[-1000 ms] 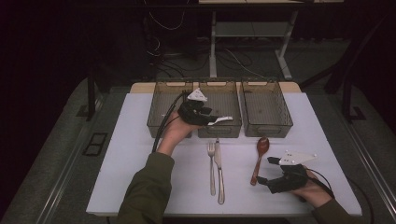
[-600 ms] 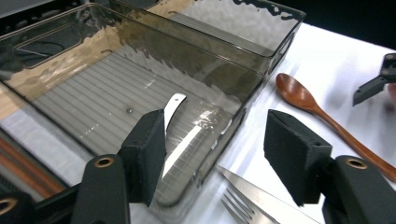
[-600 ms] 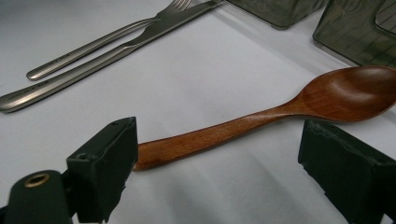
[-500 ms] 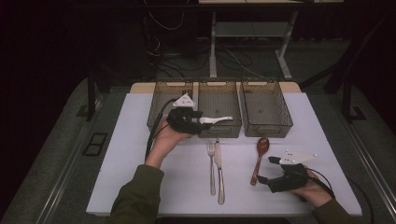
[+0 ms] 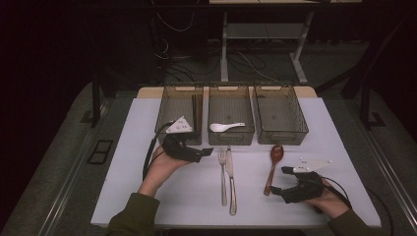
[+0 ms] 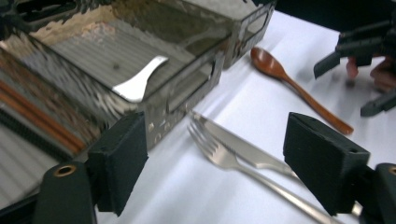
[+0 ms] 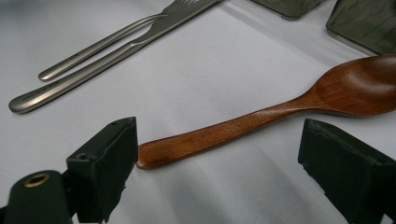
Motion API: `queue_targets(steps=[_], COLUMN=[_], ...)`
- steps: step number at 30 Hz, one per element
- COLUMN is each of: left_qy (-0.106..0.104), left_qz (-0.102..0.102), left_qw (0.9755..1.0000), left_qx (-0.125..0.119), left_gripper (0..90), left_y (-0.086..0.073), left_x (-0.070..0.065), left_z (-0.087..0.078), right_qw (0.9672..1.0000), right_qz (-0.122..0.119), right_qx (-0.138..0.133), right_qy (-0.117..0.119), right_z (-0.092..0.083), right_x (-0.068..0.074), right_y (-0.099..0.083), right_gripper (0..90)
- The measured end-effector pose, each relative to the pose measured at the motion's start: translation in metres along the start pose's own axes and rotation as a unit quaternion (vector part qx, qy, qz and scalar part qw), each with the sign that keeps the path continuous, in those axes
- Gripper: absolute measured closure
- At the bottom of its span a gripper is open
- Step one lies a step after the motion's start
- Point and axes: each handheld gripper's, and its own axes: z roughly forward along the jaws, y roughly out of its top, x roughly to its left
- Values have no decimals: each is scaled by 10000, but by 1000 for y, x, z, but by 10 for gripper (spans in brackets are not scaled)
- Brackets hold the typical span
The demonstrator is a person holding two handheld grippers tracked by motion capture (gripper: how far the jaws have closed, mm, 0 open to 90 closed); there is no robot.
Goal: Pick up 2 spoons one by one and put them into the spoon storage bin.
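The left gripper [image 5: 204, 151] hangs just in front of the left bin [image 5: 181, 105], its jaws wide apart and empty, with the fork [image 6: 243, 165] and knife [image 6: 238, 145] lying side by side on the white table [image 5: 128, 167] ahead. A white spoon [image 5: 227, 127] rests in the middle bin [image 5: 231, 101]. The right gripper [image 5: 275, 191] sits low, jaws spread wide and holding nothing, at the handle end of the wooden spoon [image 7: 289, 112].
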Motion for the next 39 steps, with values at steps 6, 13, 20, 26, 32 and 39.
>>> queue_targets(steps=[6,13,20,26,32,39], left_qy=[57,163,265,291,315,279], left_qz=[-78,-80,-165,-233,-268,-225], left_qw=[9999,9998,9995,9992,9989,9989], left_qx=[-31,-21,-24,139,236,301], left_gripper=[160,136,113,73,0,0], left_y=[-22,-46,-69,-86,-90,-92], left_x=[-5,-12,-20,-30,-32,-31], left_z=[-13,-26,-33,-32,-30,-28], right_qw=[10000,9996,9997,9999,9999,9999], right_qz=[80,182,142,-32,-137,-109], right_qx=[-22,-76,-115,111,51,92], right_qy=[49,211,179,37,-51,-64], right_z=[-4,-8,-14,-10,-6,2], right_x=[-2,-7,-7,-1,-2,-11], right_y=[1,2,5,9,18,30], right_gripper=[120,120,120,182,422,687])
